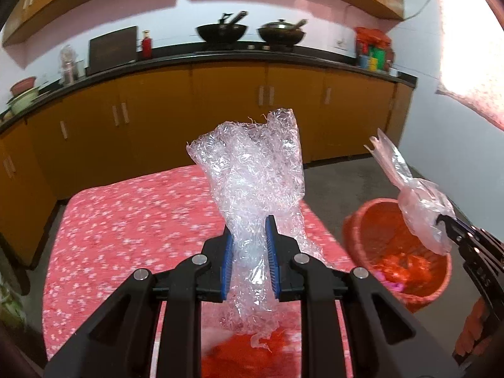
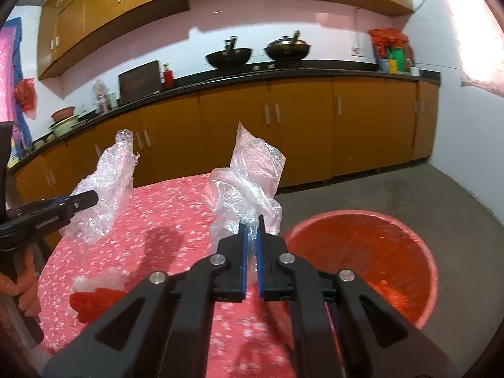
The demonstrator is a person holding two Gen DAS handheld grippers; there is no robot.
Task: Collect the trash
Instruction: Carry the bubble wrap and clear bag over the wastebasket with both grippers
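The left claw (image 1: 249, 220) is clamped on a crumpled clear wrap (image 1: 252, 170), which stands up between its blue pads (image 1: 227, 258) and trails down below them, held in the air above the bench (image 1: 126, 220) with its red flowered cloth. The right claw (image 2: 251, 220) is clamped on a clear bag (image 2: 249, 182), whose bulk sticks up past the fingertips; it hangs over the bench's right edge, just beside the rim of the red bin (image 2: 362, 252). The bin stands on the grey floor (image 2: 393, 189) close against that edge, mouth open upward, with red and pink scraps (image 1: 406, 267) in its bottom. More litter lies on the bench near its front edge: a red piece (image 2: 94, 304) with a pale scrap (image 2: 100, 280) touching it. The two claws are well apart, with bare cloth between them. Beyond the bench a strip of floor runs to the cabinets (image 2: 299, 132), and open floor spreads right of the bin to the white wall (image 2: 466, 141).
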